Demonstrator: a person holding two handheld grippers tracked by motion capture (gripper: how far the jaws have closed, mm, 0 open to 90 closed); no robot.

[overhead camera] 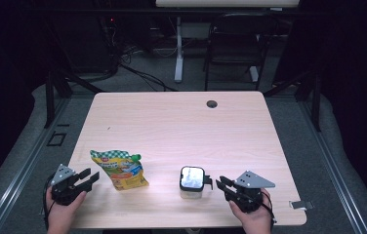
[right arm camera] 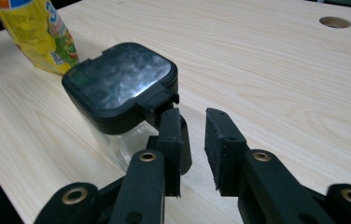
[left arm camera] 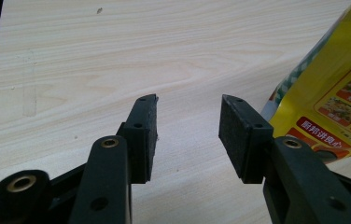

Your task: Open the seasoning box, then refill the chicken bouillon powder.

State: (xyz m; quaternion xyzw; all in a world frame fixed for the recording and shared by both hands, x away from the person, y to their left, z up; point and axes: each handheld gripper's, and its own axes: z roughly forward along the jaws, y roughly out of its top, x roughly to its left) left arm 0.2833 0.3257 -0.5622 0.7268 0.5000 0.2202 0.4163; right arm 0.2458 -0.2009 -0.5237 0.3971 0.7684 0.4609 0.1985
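A yellow food pouch (overhead camera: pixel 118 168) with a green cap lies flat on the wooden table (overhead camera: pixel 172 122) near the front left. My left gripper (overhead camera: pixel 90 176) rests just left of it, held by a hand; in the left gripper view the gripper (left arm camera: pixel 188 105) stands open over bare wood, with the pouch (left arm camera: pixel 337 93) off to its right. A clear square container (overhead camera: pixel 192 181) with a black lid stands at the front centre. My right gripper (overhead camera: pixel 222 183) sits right beside it. In the right gripper view the gripper (right arm camera: pixel 194 116) is open with a narrow empty gap, one jaw close to the lid latch of the container (right arm camera: pixel 117 88).
A round cable hole (overhead camera: pixel 212 104) sits near the table's far edge. Beyond the table are a black chair (overhead camera: pixel 235 44) and a white desk leg (overhead camera: pixel 178 48). The pouch (right arm camera: pixel 36 32) lies behind the container in the right gripper view.
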